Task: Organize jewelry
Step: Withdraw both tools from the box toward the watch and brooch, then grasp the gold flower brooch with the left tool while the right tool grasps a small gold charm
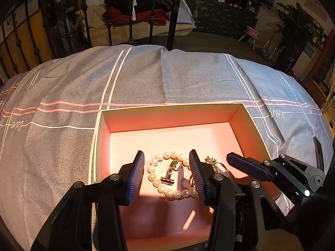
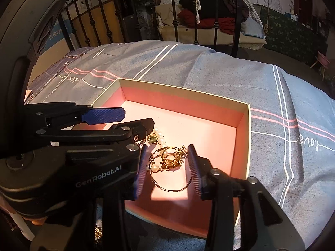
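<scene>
Two claws hung over one open pink-lined box [image 1: 247, 123] that sat on the bed's grey striped cover [image 1: 146, 79]; the left claw [image 1: 166, 174] stood with its jaws spread and nothing between the pads, and the right claw [image 2: 167, 172] likewise gaped empty. The pearl bracelet [image 1: 156, 183] lay on the box floor directly between and below the left claw's pads, a small metal charm [image 1: 168, 177] and a green stone [image 1: 175, 164] resting inside its loop; the thin gold bangle [image 2: 170, 185] lay below the right claw, tangled with gold trinkets [image 2: 171, 161] and touching the bracelet's near beads.

To do the step well, I judged that the pieces needed parting one at a time; a claw should come down on a single strand, pinch at its edge, and lift slowly so the neighbour slid free rather than rode along. The thin bangle would likely slip from the ribbed pads unless caught squarely across the wire.

The chief hindrance was crowding; the two claws sat just beside each other, the left claw's housing half-hiding the bracelet in the right wrist view; the box wall stood near the right claw's outer side. Behind the bed an iron rail [image 1: 173, 14] stood well apart.
</scene>
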`<control>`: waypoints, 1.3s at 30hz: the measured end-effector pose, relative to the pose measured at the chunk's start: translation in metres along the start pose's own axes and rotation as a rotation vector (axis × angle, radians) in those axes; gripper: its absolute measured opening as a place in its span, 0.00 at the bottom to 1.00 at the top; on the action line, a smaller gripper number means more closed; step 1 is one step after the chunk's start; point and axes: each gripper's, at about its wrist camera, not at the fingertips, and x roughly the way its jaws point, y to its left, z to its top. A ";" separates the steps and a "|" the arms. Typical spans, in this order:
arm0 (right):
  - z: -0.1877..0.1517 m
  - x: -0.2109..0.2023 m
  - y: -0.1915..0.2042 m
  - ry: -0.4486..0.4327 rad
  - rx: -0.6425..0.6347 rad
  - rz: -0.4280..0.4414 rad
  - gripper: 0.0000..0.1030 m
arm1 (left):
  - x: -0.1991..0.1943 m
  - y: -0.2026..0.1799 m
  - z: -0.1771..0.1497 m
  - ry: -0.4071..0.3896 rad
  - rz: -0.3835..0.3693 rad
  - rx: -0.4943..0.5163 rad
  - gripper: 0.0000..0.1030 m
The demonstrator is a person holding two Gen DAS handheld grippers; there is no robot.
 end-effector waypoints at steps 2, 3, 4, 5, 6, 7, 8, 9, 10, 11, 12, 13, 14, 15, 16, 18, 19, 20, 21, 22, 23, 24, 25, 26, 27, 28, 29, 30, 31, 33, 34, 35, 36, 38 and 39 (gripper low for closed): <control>-0.001 -0.007 0.002 -0.024 -0.006 -0.012 0.66 | -0.006 0.000 0.000 -0.011 -0.003 -0.006 0.53; -0.002 -0.011 0.002 -0.035 -0.006 -0.020 0.74 | -0.010 0.001 -0.001 -0.019 -0.008 -0.011 0.57; -0.002 -0.016 0.003 -0.049 -0.004 -0.032 0.78 | -0.015 0.001 -0.001 -0.027 -0.010 -0.015 0.59; -0.004 -0.023 0.003 -0.065 -0.003 -0.044 0.79 | -0.021 0.001 -0.003 -0.039 -0.013 -0.014 0.59; -0.007 -0.030 0.002 -0.080 -0.001 -0.051 0.80 | -0.029 0.001 -0.005 -0.054 -0.021 -0.008 0.62; -0.011 -0.039 0.001 -0.092 0.005 -0.056 0.80 | -0.038 0.002 -0.009 -0.071 -0.026 -0.001 0.65; -0.017 -0.049 -0.001 -0.107 0.016 -0.056 0.80 | -0.047 0.003 -0.013 -0.089 -0.029 0.002 0.66; -0.024 -0.060 -0.003 -0.124 0.027 -0.054 0.80 | -0.056 0.004 -0.020 -0.107 -0.033 0.005 0.68; -0.032 -0.071 -0.006 -0.142 0.039 -0.053 0.80 | -0.065 0.005 -0.028 -0.123 -0.036 0.009 0.69; -0.043 -0.081 -0.009 -0.158 0.054 -0.048 0.80 | -0.073 0.008 -0.037 -0.134 -0.037 0.014 0.70; -0.054 -0.090 -0.011 -0.163 0.066 -0.035 0.80 | -0.080 0.010 -0.046 -0.139 -0.036 0.015 0.70; -0.065 -0.097 -0.012 -0.161 0.073 -0.021 0.80 | -0.085 0.014 -0.056 -0.138 -0.035 0.012 0.70; -0.077 -0.103 -0.013 -0.157 0.075 -0.009 0.80 | -0.088 0.017 -0.068 -0.131 -0.040 0.007 0.70; -0.089 -0.107 -0.012 -0.145 0.068 -0.003 0.80 | -0.091 0.021 -0.080 -0.121 -0.046 0.001 0.71; -0.100 -0.109 -0.010 -0.128 0.059 0.001 0.80 | -0.091 0.024 -0.091 -0.108 -0.045 -0.001 0.71; -0.118 -0.109 -0.006 -0.089 0.041 0.031 0.78 | -0.090 0.025 -0.113 -0.080 -0.034 0.013 0.71; -0.126 -0.107 -0.002 -0.068 0.031 0.039 0.74 | -0.088 0.025 -0.122 -0.064 -0.024 0.026 0.71; -0.133 -0.105 0.001 -0.052 0.019 0.048 0.70 | -0.084 0.023 -0.129 -0.046 -0.021 0.043 0.71; -0.138 -0.102 0.004 -0.034 0.008 0.057 0.67 | -0.081 0.021 -0.135 -0.032 -0.021 0.064 0.70; -0.143 -0.099 0.008 -0.018 -0.001 0.055 0.65 | -0.076 0.017 -0.139 -0.018 -0.026 0.086 0.69; -0.145 -0.096 0.011 -0.008 -0.011 0.049 0.65 | -0.072 0.012 -0.141 -0.006 -0.021 0.117 0.69; -0.146 -0.094 0.013 -0.006 -0.016 0.045 0.65 | -0.069 0.007 -0.143 -0.004 -0.013 0.147 0.69; -0.145 -0.093 0.015 -0.009 -0.015 0.044 0.65 | -0.066 0.003 -0.145 -0.002 -0.012 0.173 0.69; -0.144 -0.093 0.016 -0.012 -0.013 0.049 0.65 | -0.064 -0.001 -0.145 0.002 -0.013 0.188 0.69; -0.144 -0.092 0.017 -0.012 -0.013 0.049 0.65 | -0.062 -0.004 -0.144 0.004 -0.020 0.199 0.69; -0.143 -0.091 0.018 -0.010 -0.016 0.047 0.65 | -0.060 -0.007 -0.143 0.004 -0.021 0.209 0.69; -0.144 -0.090 0.019 -0.008 -0.022 0.043 0.65 | -0.057 -0.010 -0.142 0.005 -0.016 0.220 0.69; -0.144 -0.089 0.020 -0.005 -0.029 0.039 0.65 | -0.054 -0.012 -0.140 0.005 -0.011 0.229 0.69; -0.144 -0.088 0.020 -0.002 -0.034 0.036 0.65 | -0.052 -0.014 -0.138 0.003 -0.007 0.234 0.69; -0.144 -0.088 0.020 -0.003 -0.031 0.037 0.65 | -0.047 -0.018 -0.135 0.002 -0.008 0.245 0.69; -0.144 -0.088 0.020 -0.003 -0.029 0.037 0.65 | -0.045 -0.019 -0.133 0.003 -0.006 0.247 0.69; -0.143 -0.087 0.020 -0.002 -0.030 0.036 0.65 | -0.044 -0.020 -0.132 0.004 -0.004 0.248 0.69; -0.143 -0.087 0.020 -0.002 -0.031 0.034 0.65 | -0.043 -0.021 -0.131 0.004 -0.003 0.250 0.69; -0.143 -0.087 0.021 -0.004 -0.033 0.028 0.65 | -0.044 -0.021 -0.132 0.003 -0.002 0.253 0.69; -0.143 -0.087 0.022 -0.005 -0.035 0.026 0.65 | -0.044 -0.021 -0.133 0.001 -0.003 0.256 0.69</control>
